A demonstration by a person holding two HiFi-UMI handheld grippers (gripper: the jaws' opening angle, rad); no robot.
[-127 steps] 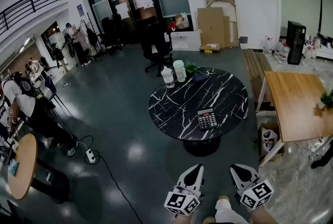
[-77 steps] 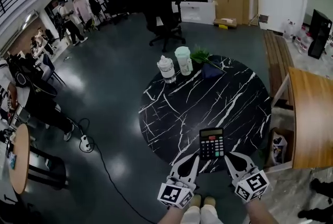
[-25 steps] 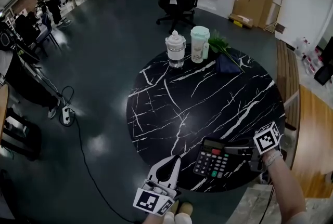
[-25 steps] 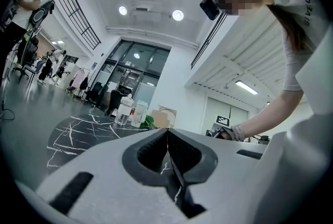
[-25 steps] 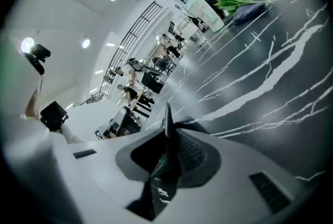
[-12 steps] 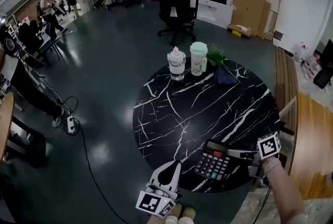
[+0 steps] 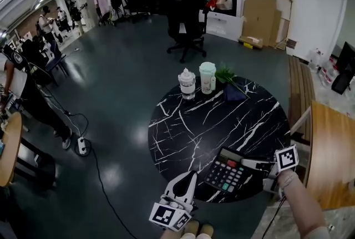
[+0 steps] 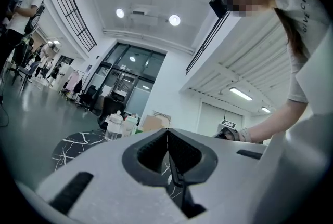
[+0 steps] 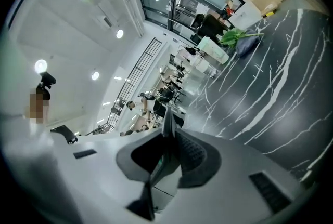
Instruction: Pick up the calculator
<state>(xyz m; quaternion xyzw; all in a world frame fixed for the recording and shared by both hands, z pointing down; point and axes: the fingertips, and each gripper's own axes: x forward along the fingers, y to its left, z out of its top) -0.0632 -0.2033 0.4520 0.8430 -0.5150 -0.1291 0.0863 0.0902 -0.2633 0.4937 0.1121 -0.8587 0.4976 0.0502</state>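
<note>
The calculator (image 7: 226, 170), black with a grey keypad and one red key, hangs tilted just above the near rim of the round black marble table (image 7: 183, 132). My right gripper (image 7: 248, 164) comes in from the right and is shut on the calculator's right edge. In the right gripper view the calculator (image 9: 167, 127) shows edge-on, pinched between the pads. My left gripper (image 7: 191, 176) is at the bottom of the head view, left of the calculator and apart from it. Its jaws (image 8: 167, 137) are shut with nothing between them.
At the table's far side stand a clear bottle (image 7: 187, 84), a pale green cup (image 7: 207, 77), a leafy sprig (image 7: 226, 74) and a dark cloth (image 7: 236, 92). A wooden table (image 7: 333, 160) is at the right, an office chair (image 7: 186, 27) beyond, a power strip (image 7: 82, 146) and people at the left.
The right gripper has lifted the calculator off the tabletop. The left gripper has risen too, still shut and holding nothing.
</note>
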